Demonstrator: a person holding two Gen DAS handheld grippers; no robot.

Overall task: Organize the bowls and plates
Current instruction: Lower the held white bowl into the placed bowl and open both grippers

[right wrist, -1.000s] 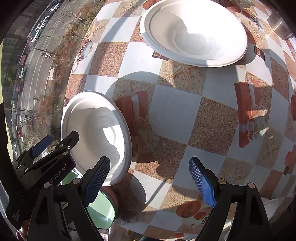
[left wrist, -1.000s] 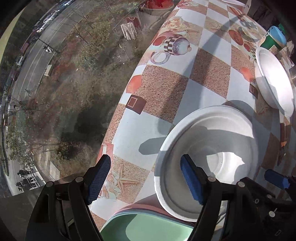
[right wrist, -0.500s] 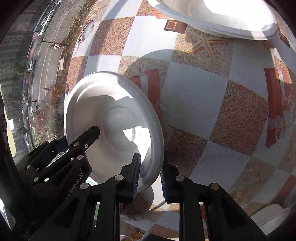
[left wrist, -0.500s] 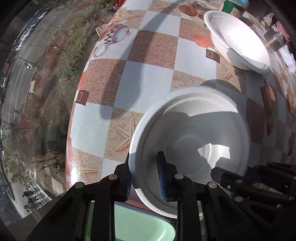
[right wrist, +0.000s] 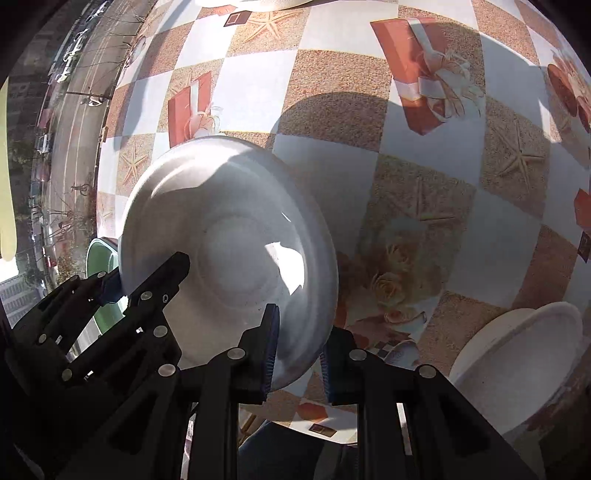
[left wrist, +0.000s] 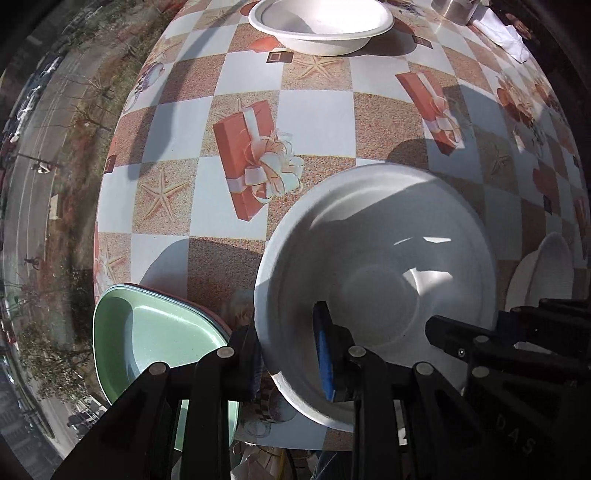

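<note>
Both tools are clamping opposite edges of one shallow white paper bowl (left wrist: 376, 280), holding it tilted just above the checkered gift-print counter (left wrist: 317, 114). The left tool (left wrist: 291, 354) is pinching the bowl's near-left rim, one blue pad inside and one outside; the right tool (right wrist: 295, 350) is pinching the near-right rim likewise. A stack of rounded green plastic plates (left wrist: 155, 339) is lying just left of the bowl, nearer the left tool. A second white paper bowl (left wrist: 321, 26) is resting at the far edge, and a third (right wrist: 517, 354) is sitting close on the right.
</note>
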